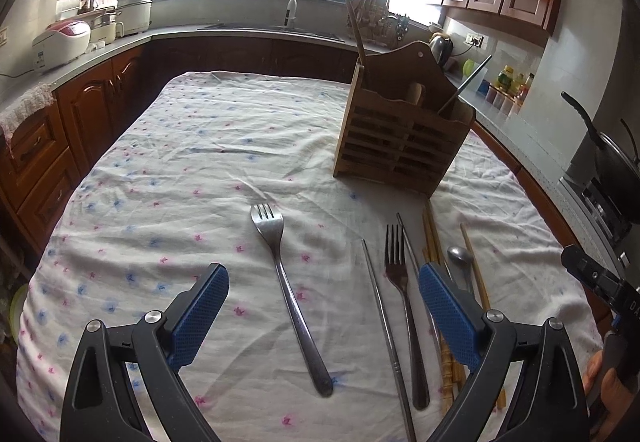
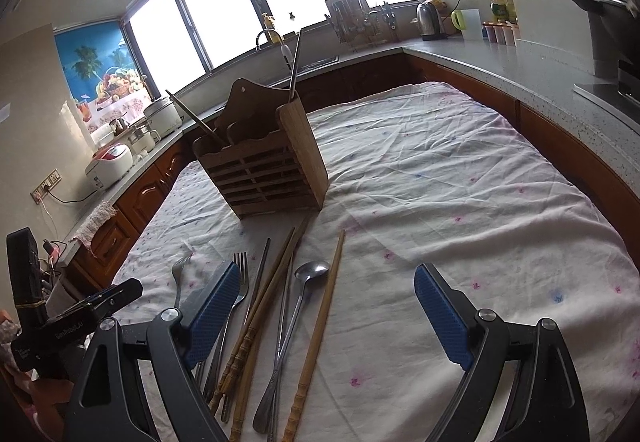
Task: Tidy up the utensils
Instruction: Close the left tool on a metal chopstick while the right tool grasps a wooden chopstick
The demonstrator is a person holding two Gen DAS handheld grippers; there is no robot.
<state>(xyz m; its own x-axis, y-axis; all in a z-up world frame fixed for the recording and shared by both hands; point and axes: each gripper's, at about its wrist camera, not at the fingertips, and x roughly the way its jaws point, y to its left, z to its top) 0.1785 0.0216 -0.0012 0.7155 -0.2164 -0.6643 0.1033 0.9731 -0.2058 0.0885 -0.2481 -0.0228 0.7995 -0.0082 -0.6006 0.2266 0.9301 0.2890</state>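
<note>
The left gripper tilts down over the table, jaws spread wide and holding nothing, a fork lying on the cloth between them at lower centre. The right gripper tilts down likewise, wide open and empty, above a spoon and chopsticks at lower left of its view. The wooden holder stands upper centre beyond them.
</note>
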